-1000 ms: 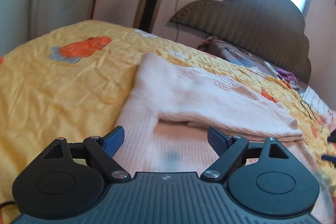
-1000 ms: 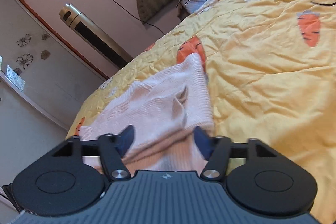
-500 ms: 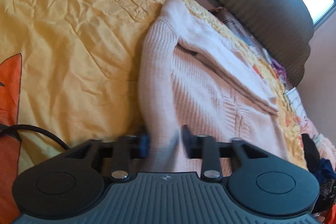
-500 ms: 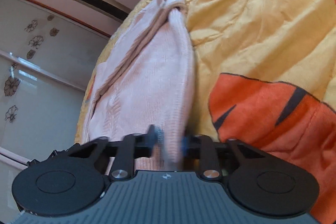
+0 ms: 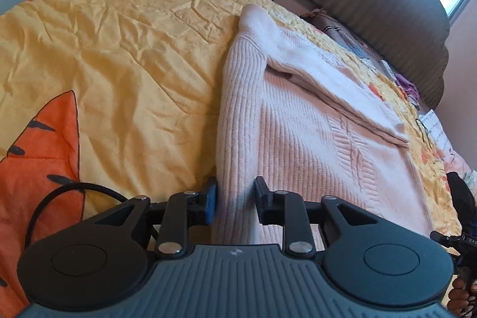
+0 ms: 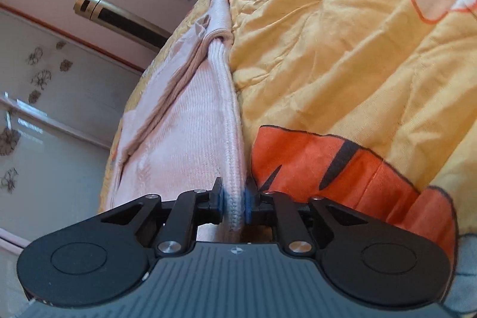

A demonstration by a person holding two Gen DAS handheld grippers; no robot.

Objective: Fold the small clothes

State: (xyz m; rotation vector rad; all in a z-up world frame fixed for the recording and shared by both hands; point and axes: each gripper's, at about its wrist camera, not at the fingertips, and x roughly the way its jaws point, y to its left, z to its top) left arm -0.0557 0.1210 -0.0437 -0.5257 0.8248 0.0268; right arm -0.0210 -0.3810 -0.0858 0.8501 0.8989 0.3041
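A pale pink knitted sweater (image 5: 313,139) lies flat on the yellow carrot-print bedspread (image 5: 119,64), one sleeve folded across its top. My left gripper (image 5: 235,195) holds the sweater's left side edge near the hem; its jaws are opening, with the ribbed fabric still filling the gap between the blue pads. In the right wrist view the sweater (image 6: 184,124) runs away from me. My right gripper (image 6: 234,200) pinches its thick right edge, and its jaws are opening too, with the fabric still touching both pads.
A grey padded headboard (image 5: 372,5) and small clutter stand at the far end of the bed. A black cable (image 5: 59,192) loops by my left gripper. A tall tower unit (image 6: 119,17) and flower-decal wardrobe doors (image 6: 44,109) line the wall. The bedspread (image 6: 328,49) spreads wide on the right.
Both grippers, wide open over the sweater a second ago, have dropped to its side edges and closed on them. Since half a second ago both sets of jaws stand slightly wider.
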